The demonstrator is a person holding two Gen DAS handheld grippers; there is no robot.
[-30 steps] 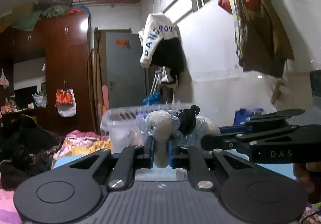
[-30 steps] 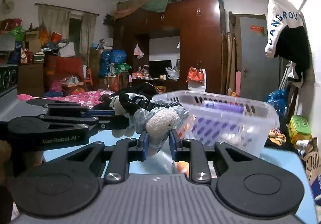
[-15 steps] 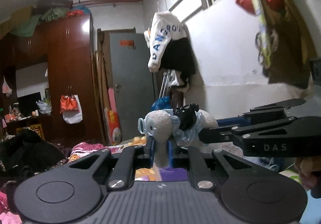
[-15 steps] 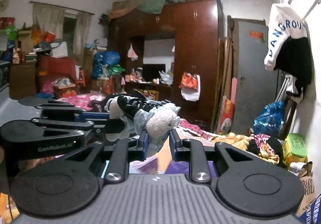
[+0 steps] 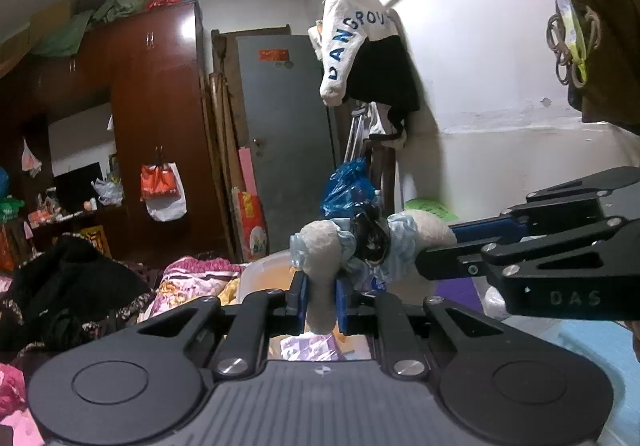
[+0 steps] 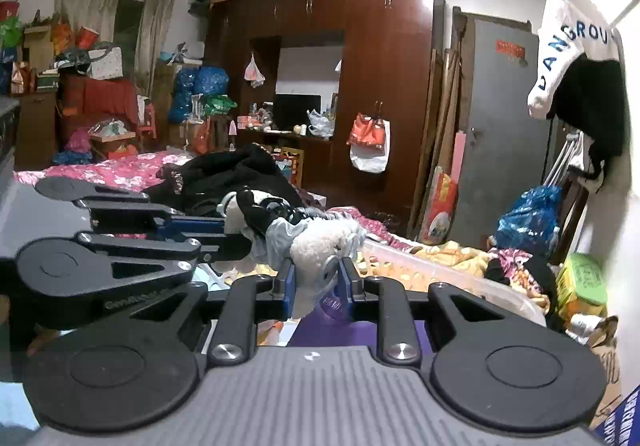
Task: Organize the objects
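1. Left wrist view: the left claw (image 5: 320, 300) is clenched on a cream limb of the plush toy (image 5: 320, 266), which sits at the centre of the picture, held in the air just above a clear plastic basket (image 5: 260, 278).
2. The toy's pale-blue frill and a black part bunch at 1 o'clock from the blue fingers (image 5: 301, 296).
3. The right claw (image 5: 440, 246) reaches in from 3 o'clock and is clamped on the toy's other cream end.
4. A wardrobe (image 5: 160, 126) stands at 10 o'clock, a grey door (image 5: 288, 134) at 12, and a white garment (image 5: 352, 42) hangs on the wall at 1 o'clock.
5. Right wrist view: the right claw (image 6: 316, 288) grips a cream limb of the plush toy (image 6: 316, 250) at the picture's centre.
6. The left claw (image 6: 232, 232) comes in from 9 o'clock and pinches the toy's far end, beside its black-and-white part.
7. The clear basket (image 6: 460, 274) lies below and toward 3 o'clock, with a purple item (image 6: 332, 326) under the toy.
8. A bed (image 6: 120, 172) with pink covers lies at 10 o'clock, dark clothing (image 6: 240, 178) heaped on it.
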